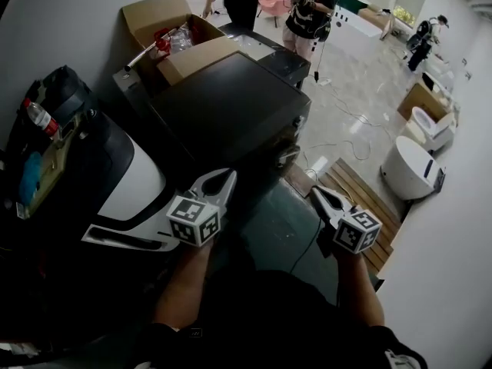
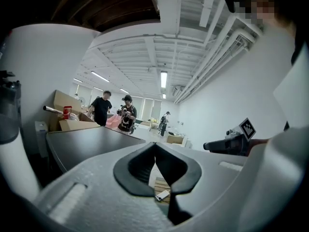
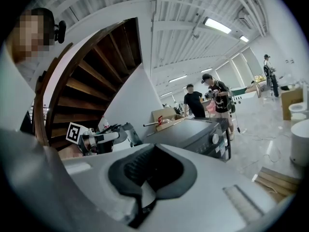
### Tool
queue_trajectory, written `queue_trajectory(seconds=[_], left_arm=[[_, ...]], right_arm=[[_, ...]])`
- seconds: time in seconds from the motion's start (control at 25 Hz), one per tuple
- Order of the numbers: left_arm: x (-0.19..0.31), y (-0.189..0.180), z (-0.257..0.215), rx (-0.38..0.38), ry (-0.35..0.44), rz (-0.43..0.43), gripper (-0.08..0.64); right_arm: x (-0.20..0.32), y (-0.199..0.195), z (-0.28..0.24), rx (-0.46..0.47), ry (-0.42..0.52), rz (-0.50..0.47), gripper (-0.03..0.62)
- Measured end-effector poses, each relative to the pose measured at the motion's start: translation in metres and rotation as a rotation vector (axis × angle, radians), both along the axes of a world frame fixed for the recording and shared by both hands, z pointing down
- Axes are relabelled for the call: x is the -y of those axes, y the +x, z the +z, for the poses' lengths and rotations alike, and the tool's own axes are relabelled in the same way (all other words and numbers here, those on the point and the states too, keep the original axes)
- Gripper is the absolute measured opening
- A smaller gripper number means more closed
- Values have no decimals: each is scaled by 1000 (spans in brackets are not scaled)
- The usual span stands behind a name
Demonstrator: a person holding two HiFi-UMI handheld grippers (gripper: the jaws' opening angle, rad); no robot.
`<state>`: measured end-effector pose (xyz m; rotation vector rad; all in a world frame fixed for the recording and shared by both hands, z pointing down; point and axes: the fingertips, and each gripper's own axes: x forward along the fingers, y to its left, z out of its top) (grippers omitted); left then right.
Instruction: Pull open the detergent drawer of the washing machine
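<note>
The dark grey washing machine (image 1: 223,102) stands in the middle of the head view, its top facing me and its front panel (image 1: 298,133) turned to the right. In the right gripper view I see that panel with a round knob (image 3: 214,138); I cannot make out the detergent drawer. My left gripper (image 1: 228,174) hangs shut and empty just short of the machine's near corner. My right gripper (image 1: 315,191) is shut and empty too, over the floor to the right of that corner. The machine's top (image 2: 89,141) fills the left of the left gripper view.
An open cardboard box (image 1: 165,33) with tools sits behind the washer. A black-and-white appliance (image 1: 115,179) stands close on the left. A wooden pallet (image 1: 357,198), floor cables and white toilets (image 1: 415,167) lie to the right. People (image 1: 307,10) stand at the back.
</note>
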<state>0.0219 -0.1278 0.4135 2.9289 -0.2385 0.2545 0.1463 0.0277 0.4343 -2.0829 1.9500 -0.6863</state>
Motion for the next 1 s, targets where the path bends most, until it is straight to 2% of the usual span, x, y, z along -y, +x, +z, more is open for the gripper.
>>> queue_trajectory(seconds=[0.24,0.44,0.72,1.0], left_arm=[[87,33,-6,-5,14,-5,11],[141,44,-4,-14,4,-11,11],[185,41,7,-17,-17,-34,11],[207,29,20,6,-50,-133,11]], right_arm=[[90,29,1,-76,-21,-64,0],[153,37,7,-82,-52,-98,0],[222,31,11,-91,-63,-174,0],[269,29,24,-85,-84,-309,0]])
